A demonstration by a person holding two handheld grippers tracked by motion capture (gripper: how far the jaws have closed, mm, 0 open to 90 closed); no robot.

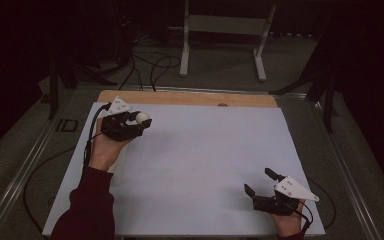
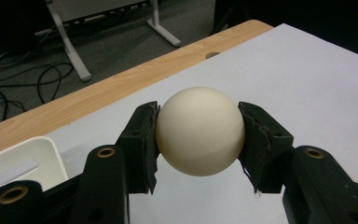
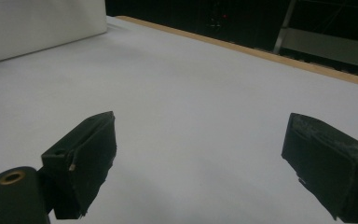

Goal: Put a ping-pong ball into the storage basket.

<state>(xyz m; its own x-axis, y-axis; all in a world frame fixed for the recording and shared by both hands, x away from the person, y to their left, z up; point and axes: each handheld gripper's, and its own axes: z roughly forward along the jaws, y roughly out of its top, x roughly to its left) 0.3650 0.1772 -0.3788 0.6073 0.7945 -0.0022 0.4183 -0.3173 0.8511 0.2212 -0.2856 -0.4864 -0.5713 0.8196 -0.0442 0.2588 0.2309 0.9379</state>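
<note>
Fingers [image 2: 142,147] of the left gripper [image 2: 199,140] clamp a smooth cream ball [image 2: 199,130] — matte, unmarked — above the white surface [image 1: 205,165]; right gripper [image 1: 260,181] fingers spread wide, holding nothing.

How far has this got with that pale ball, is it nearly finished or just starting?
Done: the left gripper has picked up the cream ball, shut on it at both sides, at the table's far left. In hand: the ball is carried near a white tray by the wooden edge. Left: setting it down, perhaps in that tray. The right gripper waits open above the white sheet.
</note>
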